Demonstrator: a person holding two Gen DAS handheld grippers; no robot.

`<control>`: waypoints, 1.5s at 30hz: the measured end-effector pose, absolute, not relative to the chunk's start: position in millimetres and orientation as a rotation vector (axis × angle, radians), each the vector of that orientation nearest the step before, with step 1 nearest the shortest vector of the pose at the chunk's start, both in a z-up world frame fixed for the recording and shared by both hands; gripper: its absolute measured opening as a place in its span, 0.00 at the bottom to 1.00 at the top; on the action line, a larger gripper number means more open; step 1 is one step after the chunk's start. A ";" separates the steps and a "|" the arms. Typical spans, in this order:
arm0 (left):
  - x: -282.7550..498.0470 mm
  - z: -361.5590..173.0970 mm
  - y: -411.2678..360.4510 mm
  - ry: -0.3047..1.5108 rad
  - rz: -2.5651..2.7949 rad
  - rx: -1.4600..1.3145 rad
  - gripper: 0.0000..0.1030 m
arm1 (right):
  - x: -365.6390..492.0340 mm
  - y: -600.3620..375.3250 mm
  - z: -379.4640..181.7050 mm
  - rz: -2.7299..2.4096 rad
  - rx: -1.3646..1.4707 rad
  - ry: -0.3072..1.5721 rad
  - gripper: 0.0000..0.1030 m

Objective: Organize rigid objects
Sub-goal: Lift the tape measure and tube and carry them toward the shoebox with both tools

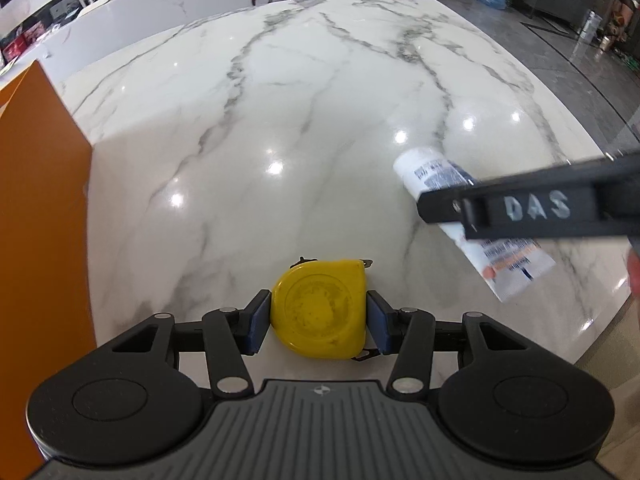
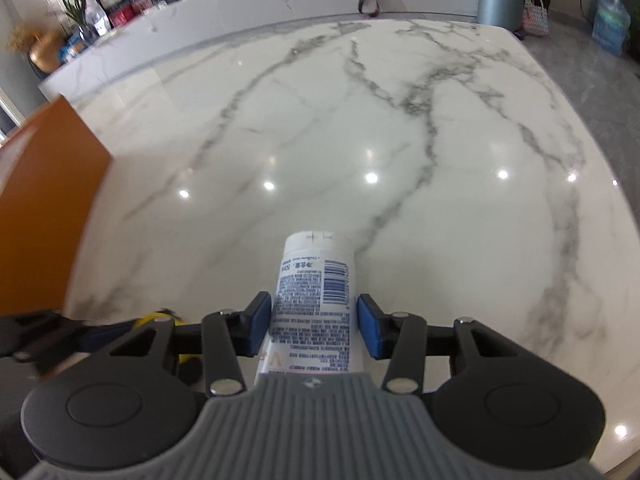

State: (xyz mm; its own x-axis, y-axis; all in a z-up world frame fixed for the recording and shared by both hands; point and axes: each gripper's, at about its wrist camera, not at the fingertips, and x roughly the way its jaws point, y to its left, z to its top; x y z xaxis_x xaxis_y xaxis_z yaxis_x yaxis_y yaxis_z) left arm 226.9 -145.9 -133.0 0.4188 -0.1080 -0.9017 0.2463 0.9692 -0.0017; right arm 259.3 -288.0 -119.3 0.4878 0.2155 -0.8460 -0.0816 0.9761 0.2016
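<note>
On a glossy white marble table (image 1: 320,120), we hold two grippers side by side, both pointing toward twelve o'clock. Our left gripper (image 1: 319,318) sits low over the near edge of the table, its blue pads pressed against both flanks of a yellow tape measure (image 1: 319,316), which lies flat-face-up between them at six o'clock in the left wrist view. Whether the tape measure rests on the marble or is lifted clear, we cannot tell.

Our right gripper (image 2: 314,322) is closed around a white tube (image 2: 312,300), printed with a barcode and small text, its cap end pointing away toward twelve o'clock. From the left wrist camera, the same tube (image 1: 472,224) appears at three o'clock, angled across the table, with the right gripper's black finger crossing it.

An orange box (image 1: 36,240) stands at nine o'clock, at the table's left edge. The tape measure shows at eight o'clock in the right wrist view, mostly hidden.
</note>
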 end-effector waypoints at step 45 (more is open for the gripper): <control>103.2 -3.4 -19.2 0.838 -0.191 -0.161 0.55 | 194.2 -204.5 -130.2 0.235 -0.045 1.261 0.47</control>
State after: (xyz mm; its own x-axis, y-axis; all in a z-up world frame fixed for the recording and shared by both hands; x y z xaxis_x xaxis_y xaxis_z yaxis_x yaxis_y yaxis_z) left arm 103.2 -19.2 -3.4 0.6533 -0.2306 -0.7211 0.1043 0.9708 -0.2159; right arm 194.2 -204.5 -130.2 0.2838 0.1509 -0.9469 -0.2000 0.9751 0.0955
